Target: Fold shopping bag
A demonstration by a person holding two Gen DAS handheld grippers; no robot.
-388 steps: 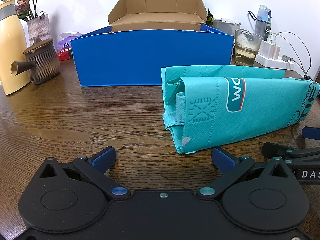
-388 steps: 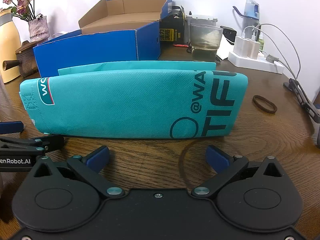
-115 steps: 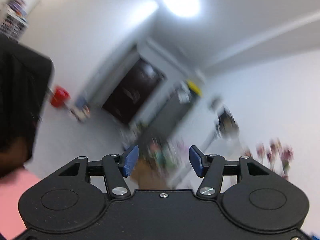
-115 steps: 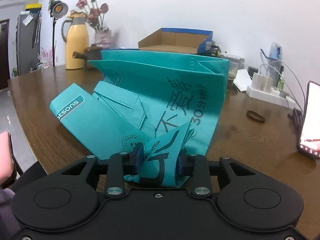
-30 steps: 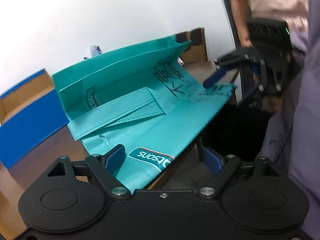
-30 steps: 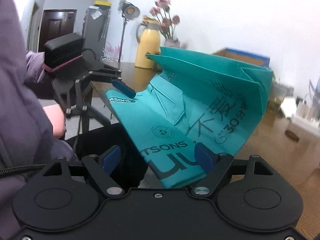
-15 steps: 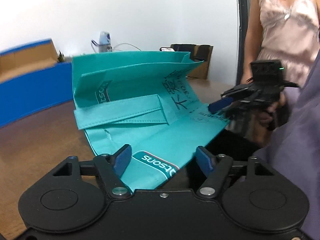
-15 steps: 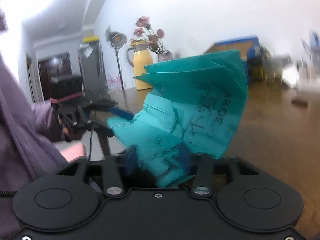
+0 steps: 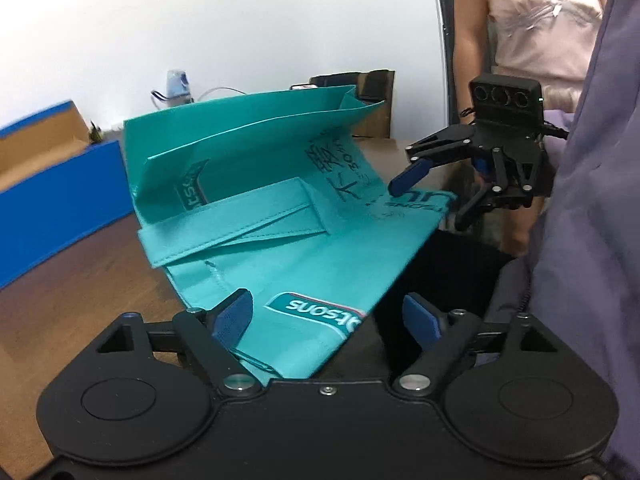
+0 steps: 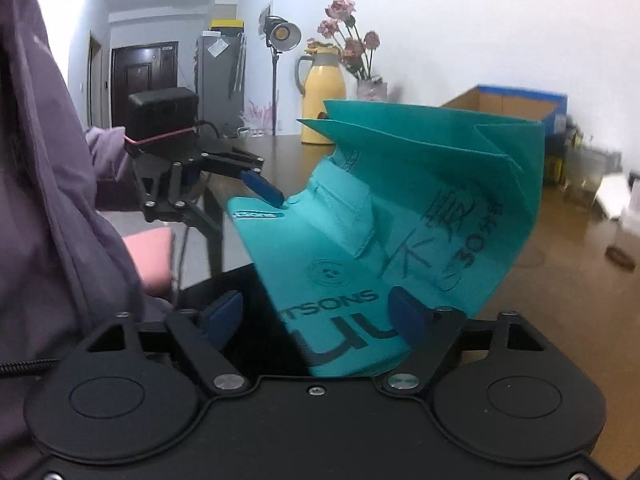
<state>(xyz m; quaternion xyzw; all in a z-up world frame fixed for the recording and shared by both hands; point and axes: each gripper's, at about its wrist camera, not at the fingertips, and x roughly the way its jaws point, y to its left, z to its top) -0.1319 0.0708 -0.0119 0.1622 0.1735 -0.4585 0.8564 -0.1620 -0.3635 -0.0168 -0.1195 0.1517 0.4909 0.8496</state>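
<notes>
The left gripper [image 9: 327,316] stands spread, its blue fingertips [image 9: 234,314] on either side of a corner of the teal shopping bag [image 9: 280,216] without pinching it; the corner with the white-edged logo lies between the pads. The right gripper [image 10: 316,314] is likewise spread wide, the bag's other near corner, printed with dark letters, lying against its right pad, the left pad clear of the cloth. Each gripper shows in the other's view: the right one [image 9: 440,184] reaches over the bag's far corner, the left one [image 10: 260,192] has a fingertip at the logo corner.

The shopping bag [image 10: 400,216] is half unfolded, its near part hanging out past the front edge of the worktop [image 9: 80,280], its far part standing up in creased folds on the worktop. A handle strap [image 9: 240,220] lies flat across the upper panel.

The worktop is dark brown wood with a visible grain. On it, behind the bag, stands a blue cardboard box [image 9: 52,184] with its flaps open, and toward the other end a yellow thermos jug [image 10: 322,100] beside a vase of pink flowers [image 10: 352,44]. The walls are white. Past the worktop's end stand a lit studio lamp [image 10: 282,34], a grey cabinet [image 10: 220,80] and a dark door [image 10: 138,80]. A person in a purple jacket [image 10: 44,200] holds the grippers; another person in a pale pink top [image 9: 540,16] stands nearby.
</notes>
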